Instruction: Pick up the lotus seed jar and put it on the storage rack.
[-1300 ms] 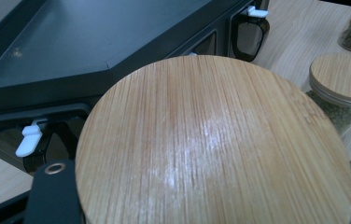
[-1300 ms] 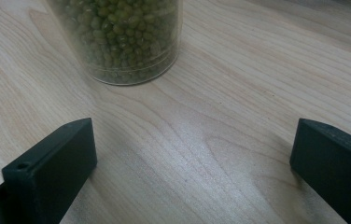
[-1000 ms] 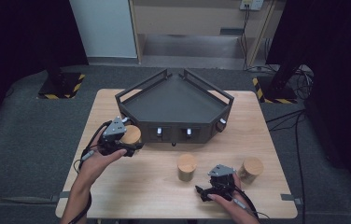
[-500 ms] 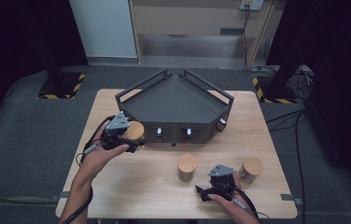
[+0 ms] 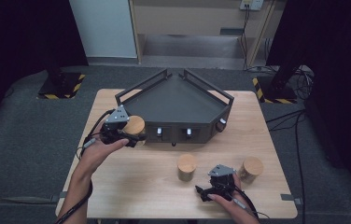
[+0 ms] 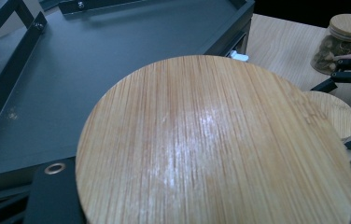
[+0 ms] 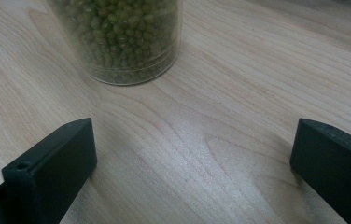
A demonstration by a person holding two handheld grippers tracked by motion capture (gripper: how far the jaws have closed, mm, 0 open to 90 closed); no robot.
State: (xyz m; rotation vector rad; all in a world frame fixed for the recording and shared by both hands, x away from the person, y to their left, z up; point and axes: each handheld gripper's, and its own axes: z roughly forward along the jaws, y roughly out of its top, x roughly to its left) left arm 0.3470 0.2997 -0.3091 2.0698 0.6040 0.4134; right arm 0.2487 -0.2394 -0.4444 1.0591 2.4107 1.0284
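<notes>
My left gripper (image 5: pixel 133 135) is shut on a jar with a round bamboo lid (image 5: pixel 135 125), held in the air at the left front corner of the dark three-sided tray (image 5: pixel 178 100). In the left gripper view the lid (image 6: pixel 211 144) covers most of the picture, with the tray floor (image 6: pixel 117 51) behind it. My right gripper (image 5: pixel 206 185) rests low near the table's front edge, open, nothing between its jaws (image 7: pixel 192 158). Just ahead of it stands a clear jar of green beans (image 7: pixel 122 42), the middle jar (image 5: pixel 186 167) on the table.
A third bamboo-lidded jar (image 5: pixel 250 168) with brownish contents (image 6: pixel 346 39) stands right of the right gripper. The tray has raised rails and two white-marked fronts facing me. Bare wood lies between the two hands. The table (image 5: pixel 267 135) ends on grey floor all round.
The left hand has lifted its jar a little and carried it right, closer to the tray's corner. The right hand and the two standing jars have not moved.
</notes>
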